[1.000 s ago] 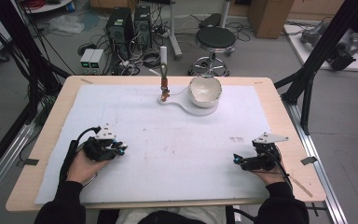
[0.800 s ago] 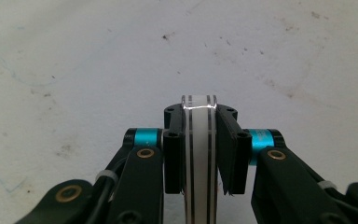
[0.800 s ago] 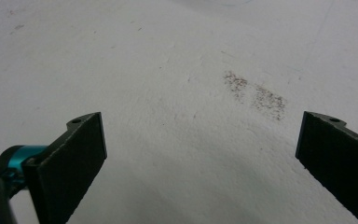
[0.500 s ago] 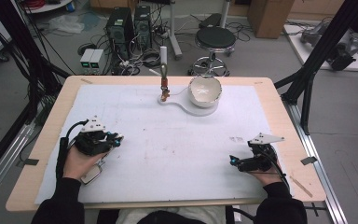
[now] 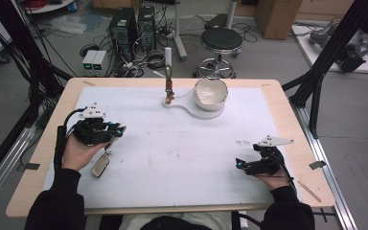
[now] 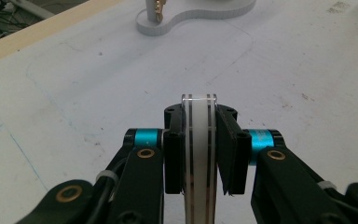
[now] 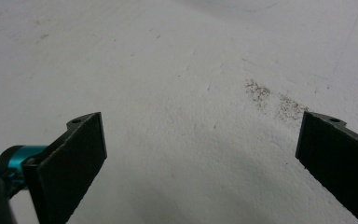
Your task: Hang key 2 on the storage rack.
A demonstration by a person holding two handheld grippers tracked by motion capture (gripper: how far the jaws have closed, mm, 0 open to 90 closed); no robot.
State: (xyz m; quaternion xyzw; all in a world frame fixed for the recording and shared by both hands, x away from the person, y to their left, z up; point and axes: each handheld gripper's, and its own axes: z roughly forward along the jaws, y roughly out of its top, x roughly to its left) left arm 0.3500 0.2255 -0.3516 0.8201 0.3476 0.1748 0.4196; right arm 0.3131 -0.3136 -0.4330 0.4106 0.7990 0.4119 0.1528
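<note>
A flat white strip (image 6: 198,158) with dark edge lines is clamped between the jaws of the left hand-held gripper (image 5: 117,130), raised above the desk's (image 5: 182,158) left side. The right hand-held gripper (image 5: 239,164) is seen wide open, holding nothing, near the desk's right edge.

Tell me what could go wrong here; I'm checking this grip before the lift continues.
The left gripper clamps the flat white object with thin dark stripes by its narrow edges only, so it might pivot or slip out. The white bowl on its white stand sits ahead and could be knocked.
</note>
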